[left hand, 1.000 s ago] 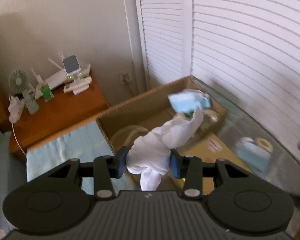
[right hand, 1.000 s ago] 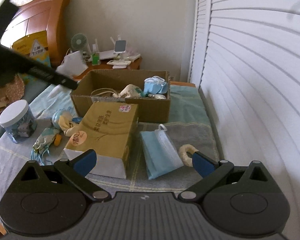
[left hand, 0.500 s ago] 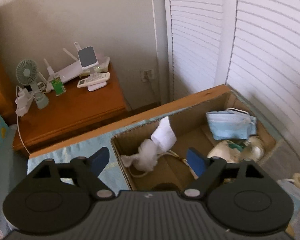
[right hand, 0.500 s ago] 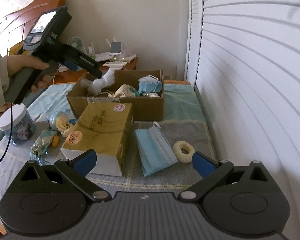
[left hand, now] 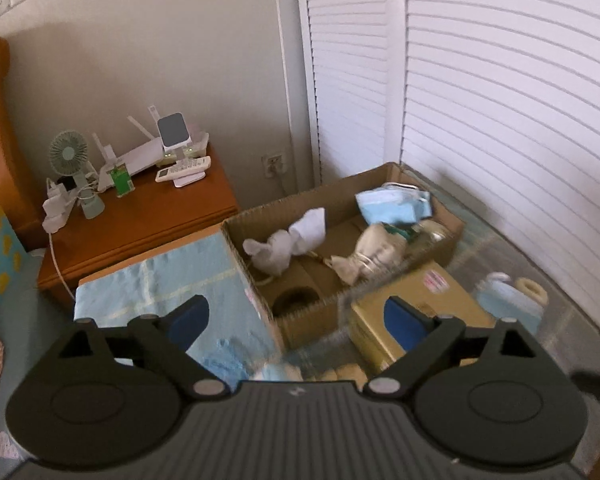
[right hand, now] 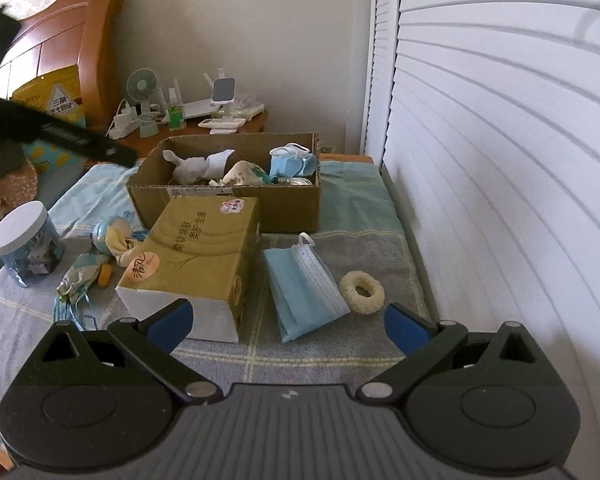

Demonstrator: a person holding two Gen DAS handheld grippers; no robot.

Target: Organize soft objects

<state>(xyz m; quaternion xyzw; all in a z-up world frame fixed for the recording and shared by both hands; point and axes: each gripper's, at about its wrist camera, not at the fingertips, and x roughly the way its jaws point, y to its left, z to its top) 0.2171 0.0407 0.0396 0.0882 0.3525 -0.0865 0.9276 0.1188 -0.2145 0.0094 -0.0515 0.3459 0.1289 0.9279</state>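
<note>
My left gripper [left hand: 296, 316] has just been opening its jaws, nothing between them; the white cloth [left hand: 288, 240] lies in the cardboard box's [right hand: 296, 210] left end. My right gripper [right hand: 290, 320] hangs wide open over the bed's [right hand: 340, 352] near edge.

A brown cardboard box [right hand: 224, 204] is sitting far, holding a white cloth [right hand: 198, 168]. A light-blue mask [right hand: 304, 284] and cream ring [right hand: 362, 292] are lying right of a gold carton [right hand: 196, 252] on a grey checked blanket [right hand: 300, 348].
</note>
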